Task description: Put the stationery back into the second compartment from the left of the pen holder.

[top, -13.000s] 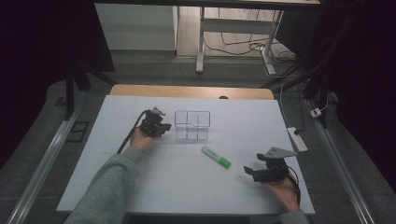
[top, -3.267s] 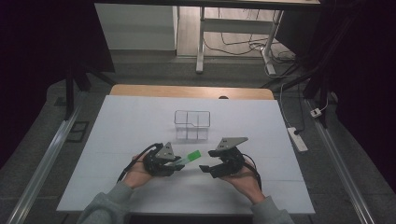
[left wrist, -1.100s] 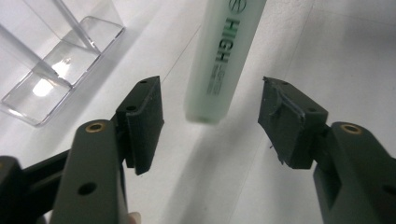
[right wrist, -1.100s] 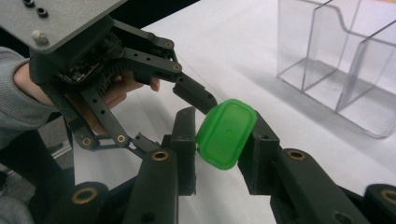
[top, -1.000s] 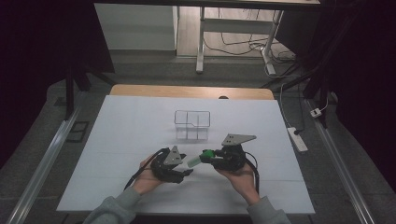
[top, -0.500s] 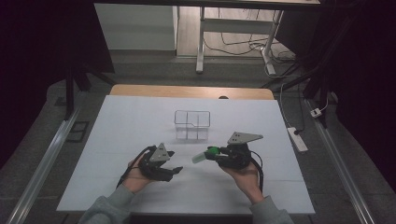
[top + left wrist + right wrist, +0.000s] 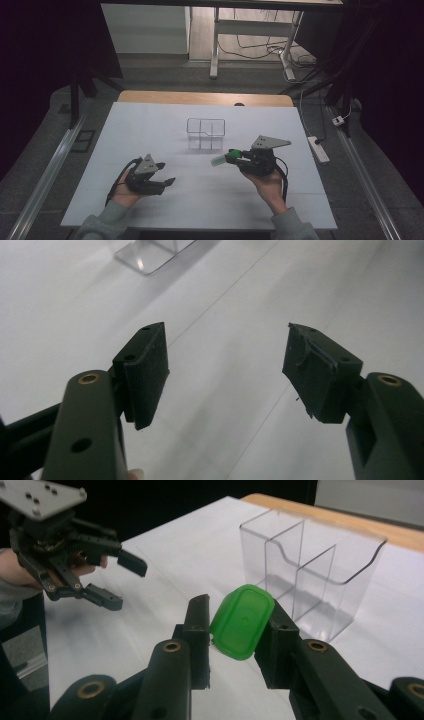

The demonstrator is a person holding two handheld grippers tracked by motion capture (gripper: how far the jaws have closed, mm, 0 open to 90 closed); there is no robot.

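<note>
With the left hand-held gripper (image 7: 167, 181) spread empty, the right hand-held gripper (image 7: 235, 625) clamps the green-capped marker (image 7: 225, 157), so next comes lowering it into the clear organizer (image 7: 206, 132).

I see a white worktop (image 7: 150, 130) with a bare wooden strip along its far edge; a clear divided holder (image 7: 205, 133) stands directly on it, toward the far edge, about midway between the left and right edges.
</note>
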